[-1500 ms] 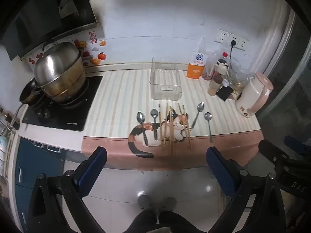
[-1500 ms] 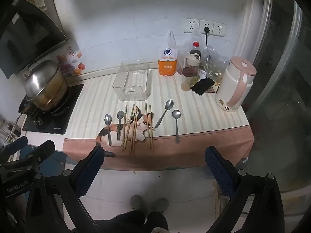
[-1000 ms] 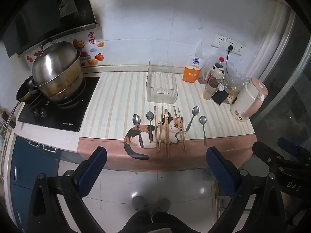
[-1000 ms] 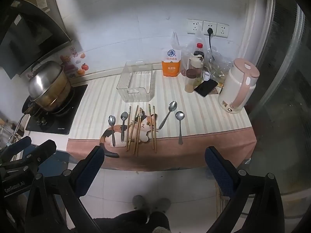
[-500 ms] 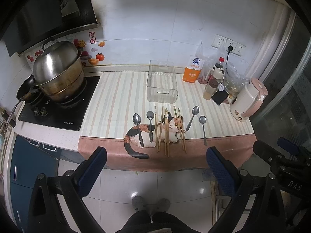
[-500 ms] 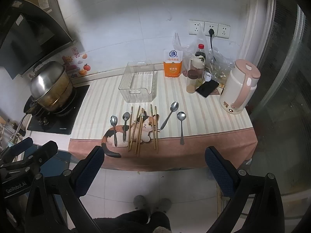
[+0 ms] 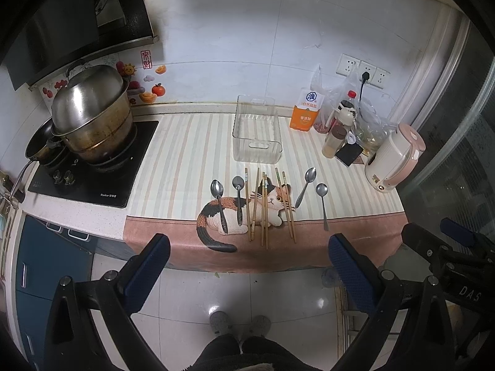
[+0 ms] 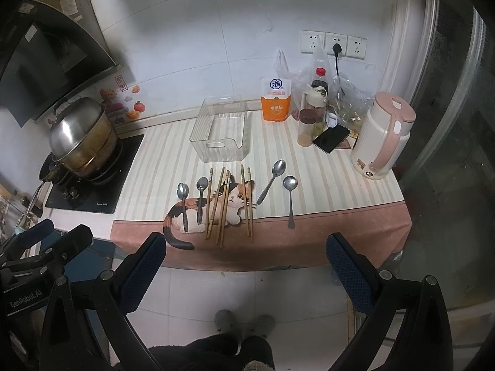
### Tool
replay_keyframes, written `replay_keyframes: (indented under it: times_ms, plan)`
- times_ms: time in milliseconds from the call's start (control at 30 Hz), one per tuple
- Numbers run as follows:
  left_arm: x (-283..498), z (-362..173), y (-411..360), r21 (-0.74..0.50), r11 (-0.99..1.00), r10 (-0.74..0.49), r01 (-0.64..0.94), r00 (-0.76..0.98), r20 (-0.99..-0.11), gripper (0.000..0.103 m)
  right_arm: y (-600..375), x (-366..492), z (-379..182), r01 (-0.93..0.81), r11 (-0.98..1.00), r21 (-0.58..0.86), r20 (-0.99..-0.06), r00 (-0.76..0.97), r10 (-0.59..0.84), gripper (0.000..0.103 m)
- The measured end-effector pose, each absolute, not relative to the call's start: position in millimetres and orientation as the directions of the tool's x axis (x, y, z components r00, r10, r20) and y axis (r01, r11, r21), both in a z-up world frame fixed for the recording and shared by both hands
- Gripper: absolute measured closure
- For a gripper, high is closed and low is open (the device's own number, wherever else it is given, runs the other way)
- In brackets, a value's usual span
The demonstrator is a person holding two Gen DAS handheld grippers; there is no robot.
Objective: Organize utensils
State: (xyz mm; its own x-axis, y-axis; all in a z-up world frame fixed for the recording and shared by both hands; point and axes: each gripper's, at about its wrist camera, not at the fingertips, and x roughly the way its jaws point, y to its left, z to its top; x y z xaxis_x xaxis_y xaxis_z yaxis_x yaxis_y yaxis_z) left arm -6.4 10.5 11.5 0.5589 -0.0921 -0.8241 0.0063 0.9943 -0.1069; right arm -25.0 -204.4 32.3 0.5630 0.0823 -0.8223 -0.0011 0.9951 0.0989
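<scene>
Several steel spoons (image 7: pixel 219 204) (image 8: pixel 272 181) and wooden chopsticks (image 7: pixel 263 210) (image 8: pixel 223 205) lie in a row on a cat-print mat (image 7: pixel 185 160) (image 8: pixel 324 185) near the counter's front edge. An empty clear plastic bin (image 7: pixel 257 134) (image 8: pixel 222 134) stands just behind them. My left gripper (image 7: pixel 247 256) hangs open above the floor in front of the counter, well short of the utensils. My right gripper (image 8: pixel 246 256) is open too, at about the same distance. Nothing sits between either pair of fingers.
A steel pot (image 7: pixel 89 114) rests on a black cooktop (image 7: pixel 92 173) at the left. An orange salt bag (image 8: pixel 276 100), bottles, a phone (image 8: pixel 331 138) and a pink-white kettle (image 8: pixel 382 136) crowd the right back. The person's feet (image 7: pixel 238 324) stand on the tiled floor below.
Both views have drifted slightly back and up from the counter over the last second. The utensils and bin have not moved; both grippers stayed open.
</scene>
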Motion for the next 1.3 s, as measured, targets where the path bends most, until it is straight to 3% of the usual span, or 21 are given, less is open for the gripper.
replay_keyframes:
  times_ms: [1300]
  plan:
    - [-8,8,-1,-0.104,0.995,-0.089,0.005,0.555,-0.827,0.0,-203,-25,30,-0.006,0.994,0.106,-0.825,0.557,0.091,0.0]
